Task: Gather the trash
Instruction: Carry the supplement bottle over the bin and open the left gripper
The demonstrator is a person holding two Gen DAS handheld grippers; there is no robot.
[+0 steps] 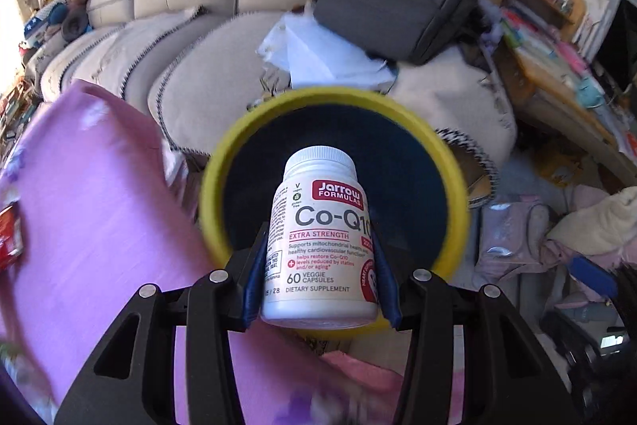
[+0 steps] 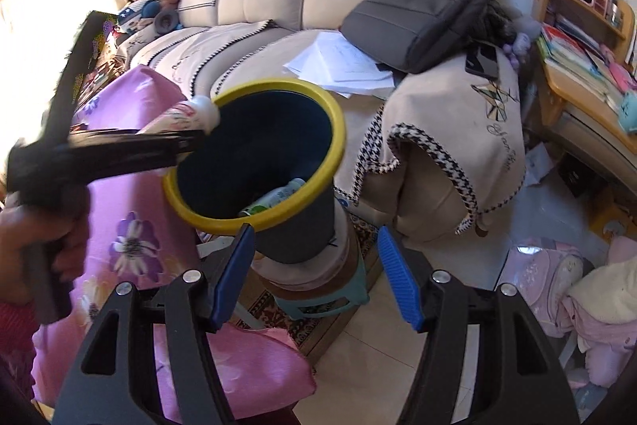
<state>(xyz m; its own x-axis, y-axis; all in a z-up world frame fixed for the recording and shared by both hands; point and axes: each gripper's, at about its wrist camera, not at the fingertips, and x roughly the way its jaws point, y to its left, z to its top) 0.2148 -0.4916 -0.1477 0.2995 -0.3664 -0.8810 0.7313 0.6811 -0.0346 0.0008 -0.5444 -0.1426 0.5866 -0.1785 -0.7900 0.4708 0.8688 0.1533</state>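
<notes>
Clamped between the blue pads of the left gripper [image 1: 318, 265], a white supplement bottle [image 1: 320, 237] is held cap-forward over the mouth of the bin [image 1: 223, 178], a dark bucket with a yellow rim. From the right wrist view the same bottle [image 2: 187, 118] is seen at the bin's [image 2: 330, 130] far-left rim, and other trash [image 2: 274, 200] is already lying inside. The right gripper [image 2: 316, 273] is spread wide and holds nothing. The bin is stood on a stool [image 2: 318, 289], hemmed in by a purple floral cloth [image 2: 131, 226] on one side and a beige sofa [image 2: 450, 130] on the other. A grey backpack [image 2: 426, 6] and loose papers [image 2: 342, 66] are left on the sofa seat behind.
</notes>
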